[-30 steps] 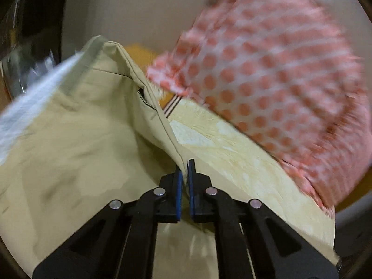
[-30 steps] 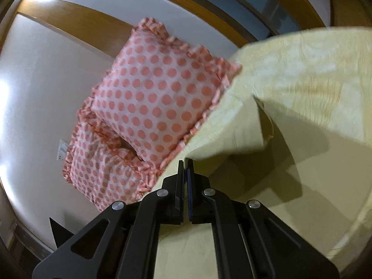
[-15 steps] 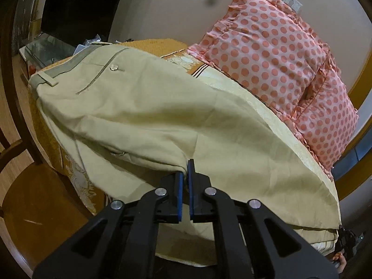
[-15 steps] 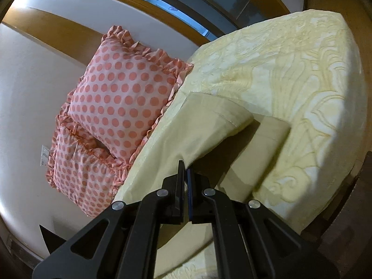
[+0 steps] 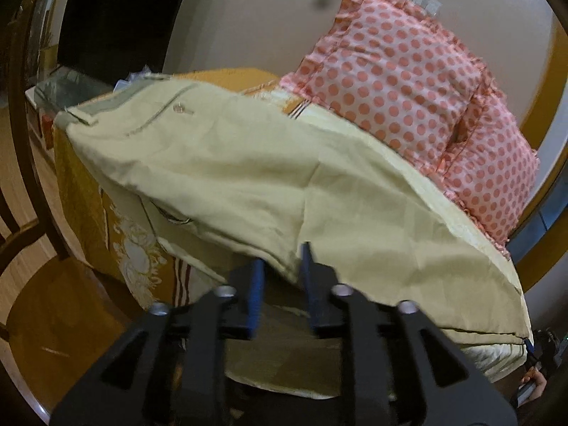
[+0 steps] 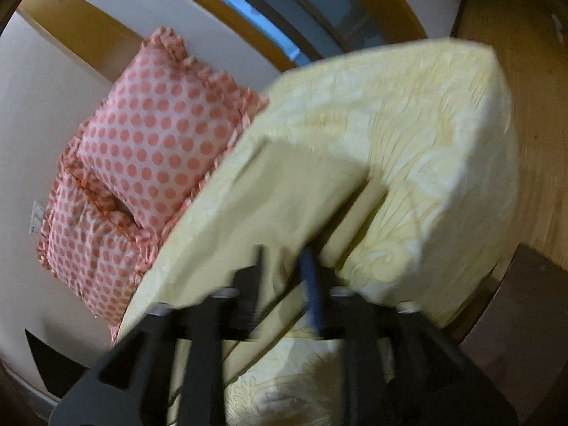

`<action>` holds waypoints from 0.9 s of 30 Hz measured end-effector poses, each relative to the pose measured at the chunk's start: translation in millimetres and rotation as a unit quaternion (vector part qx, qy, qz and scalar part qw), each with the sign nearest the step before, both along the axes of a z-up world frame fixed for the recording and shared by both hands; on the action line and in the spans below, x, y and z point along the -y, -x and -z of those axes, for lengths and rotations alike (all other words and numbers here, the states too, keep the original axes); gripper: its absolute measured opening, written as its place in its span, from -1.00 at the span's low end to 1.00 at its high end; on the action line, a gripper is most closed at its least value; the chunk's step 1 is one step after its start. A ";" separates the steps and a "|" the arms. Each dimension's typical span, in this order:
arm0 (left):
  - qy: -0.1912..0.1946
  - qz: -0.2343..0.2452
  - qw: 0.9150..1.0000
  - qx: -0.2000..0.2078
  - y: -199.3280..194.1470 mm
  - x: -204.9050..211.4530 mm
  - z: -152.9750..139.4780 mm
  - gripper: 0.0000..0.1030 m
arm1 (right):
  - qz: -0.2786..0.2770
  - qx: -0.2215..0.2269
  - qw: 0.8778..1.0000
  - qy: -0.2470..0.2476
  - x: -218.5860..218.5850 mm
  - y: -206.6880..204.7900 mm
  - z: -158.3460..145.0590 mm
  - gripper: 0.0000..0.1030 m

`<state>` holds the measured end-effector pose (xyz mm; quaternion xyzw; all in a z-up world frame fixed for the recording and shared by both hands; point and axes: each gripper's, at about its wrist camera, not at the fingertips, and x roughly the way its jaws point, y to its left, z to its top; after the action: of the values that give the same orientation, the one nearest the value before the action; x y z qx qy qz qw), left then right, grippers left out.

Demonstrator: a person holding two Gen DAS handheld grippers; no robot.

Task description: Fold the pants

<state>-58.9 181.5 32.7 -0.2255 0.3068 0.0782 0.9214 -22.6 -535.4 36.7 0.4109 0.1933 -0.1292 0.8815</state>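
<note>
Currently one pair of khaki pants (image 5: pixel 248 177) lies spread on the bed (image 6: pixel 443 135), just ahead of both grippers. Left gripper (image 5: pixel 280 277): jaws apart, pants edge drooping between them. Right gripper (image 6: pixel 284 269): jaws apart, fabric between, blurred. Two polka-dot pillows (image 5: pixel 408 88) beyond.

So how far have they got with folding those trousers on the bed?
One lengthwise fold looks done: the pants lie on the bed, one leg over the other, its hem short of the lower one. In hand: the left gripper and right gripper both stand open, cloth loose between the fingers, apparently just let go. Left: the pants are at full length, so the crosswise folds toward the waistband remain.
</note>
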 end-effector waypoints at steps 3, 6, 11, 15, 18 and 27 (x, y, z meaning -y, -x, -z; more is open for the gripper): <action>-0.024 -0.043 0.998 0.038 18.2 -6.0 -12.1 0.21 | 0.035 -0.010 0.998 0.041 6.2 8.2 -5.2 -0.06; -0.044 -0.088 0.990 0.096 39.4 -13.0 -29.4 0.33 | 0.038 -0.029 0.998 0.028 13.9 2.2 7.0 -0.06; -0.041 -0.092 0.989 0.104 29.3 -18.7 -33.9 0.49 | 0.019 -0.017 0.999 0.038 -3.2 -4.0 11.1 -0.08; -0.039 -0.045 0.996 0.066 -8.1 -14.6 -22.9 0.51 | 0.012 0.000 0.999 0.049 -14.3 -11.3 15.2 -0.60; -0.046 -0.021 0.998 0.037 -31.5 -9.6 -13.5 0.51 | 0.016 0.013 0.998 0.066 -18.0 -17.5 22.8 -0.84; -0.058 -0.004 0.998 -0.006 -54.3 -2.0 6.5 0.63 | -0.094 0.117 0.976 0.157 -111.6 -37.0 -52.6 -0.87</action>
<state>-4.6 183.5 26.2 -0.1724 0.3064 0.1011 0.9307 14.4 -423.9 89.3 0.2598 0.1040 -0.0254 0.9597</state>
